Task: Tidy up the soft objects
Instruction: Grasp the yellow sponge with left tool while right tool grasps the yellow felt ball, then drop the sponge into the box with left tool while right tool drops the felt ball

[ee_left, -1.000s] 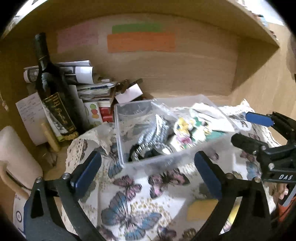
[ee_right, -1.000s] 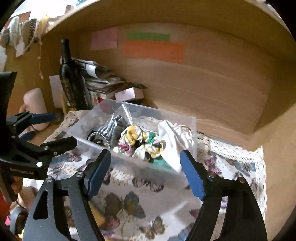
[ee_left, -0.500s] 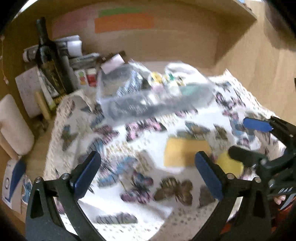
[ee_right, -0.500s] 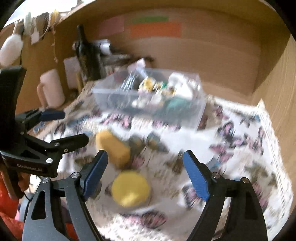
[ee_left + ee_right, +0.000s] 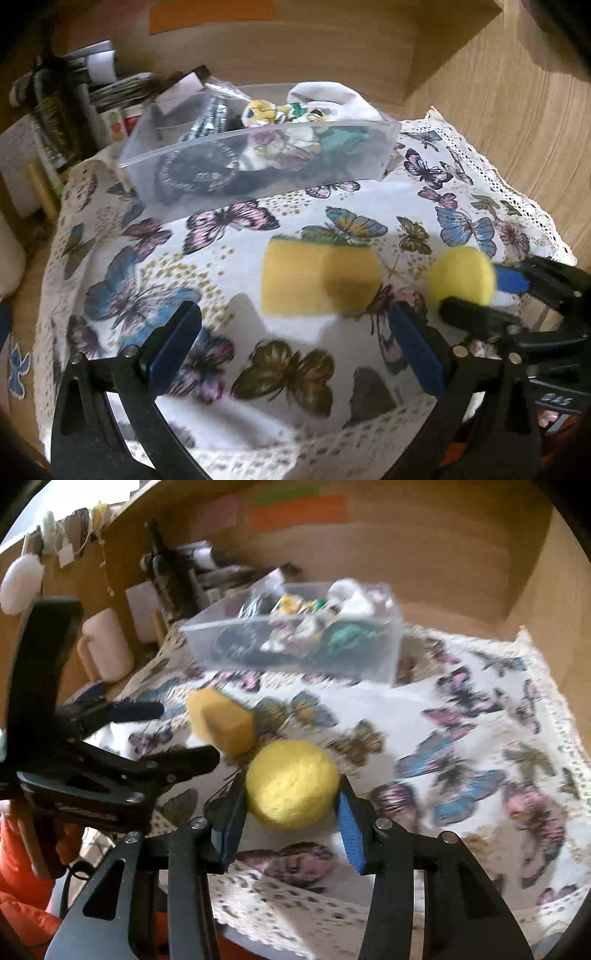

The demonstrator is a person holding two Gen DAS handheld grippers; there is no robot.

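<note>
A yellow felt ball (image 5: 291, 784) sits between the fingers of my right gripper (image 5: 291, 812), which is shut on it near the front edge of the butterfly cloth (image 5: 461, 709). The ball also shows in the left wrist view (image 5: 461, 275). A yellow sponge (image 5: 319, 282) lies on the cloth just ahead of my left gripper (image 5: 295, 347), which is open and empty; the sponge shows in the right wrist view (image 5: 221, 722) too. A clear plastic bin (image 5: 258, 155) at the back holds fabric pieces and dark items.
A dark bottle (image 5: 162, 568), papers and small boxes (image 5: 110, 85) stand at the back left. A pink mug (image 5: 105, 648) sits left of the cloth. Wooden walls (image 5: 517, 110) close in the back and right. The cloth's lace edge (image 5: 295, 897) hangs at the front.
Both grippers pulled back from the bin toward the front of the cloth. My right gripper closed around the yellow ball. The left gripper came in behind the sponge.
</note>
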